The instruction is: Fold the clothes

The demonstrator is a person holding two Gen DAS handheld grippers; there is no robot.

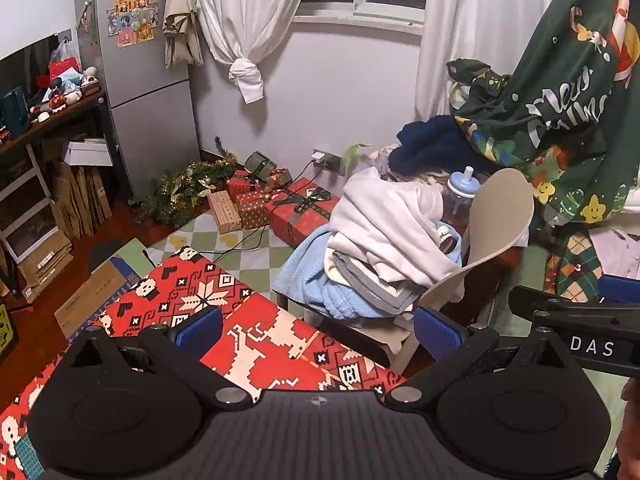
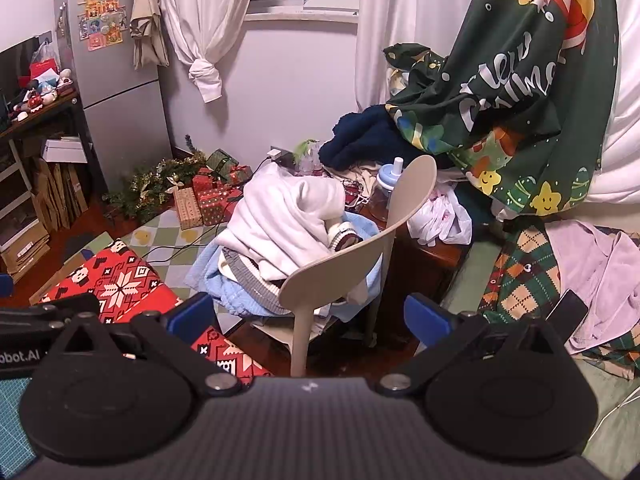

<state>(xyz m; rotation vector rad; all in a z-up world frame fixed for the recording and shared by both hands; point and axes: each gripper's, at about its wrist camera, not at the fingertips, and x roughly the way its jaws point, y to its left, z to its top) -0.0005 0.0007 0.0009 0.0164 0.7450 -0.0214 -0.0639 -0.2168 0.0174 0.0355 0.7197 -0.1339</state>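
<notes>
A beige chair (image 1: 500,216) (image 2: 412,188) carries a heap of clothes: a white garment (image 1: 384,220) (image 2: 288,216) on top, with a grey-striped piece and a light blue fleece (image 1: 316,276) (image 2: 224,284) under it. A lilac garment (image 2: 592,272) lies on the argyle bed cover to the right. My left gripper (image 1: 318,332) is open over the red patterned tablecloth (image 1: 248,320), short of the chair. My right gripper (image 2: 308,318) is open too, near the table's corner, with the chair straight ahead. Both hold nothing. Each gripper shows at the edge of the other's view.
A green Christmas cloth (image 2: 520,80) hangs at the right above a navy fleece (image 2: 360,136). A nightstand with a blue-lidded bottle (image 2: 386,184) stands behind the chair. Gift boxes (image 1: 280,208) and a garland lie by the fridge (image 1: 136,80). Cardboard and shelves fill the left.
</notes>
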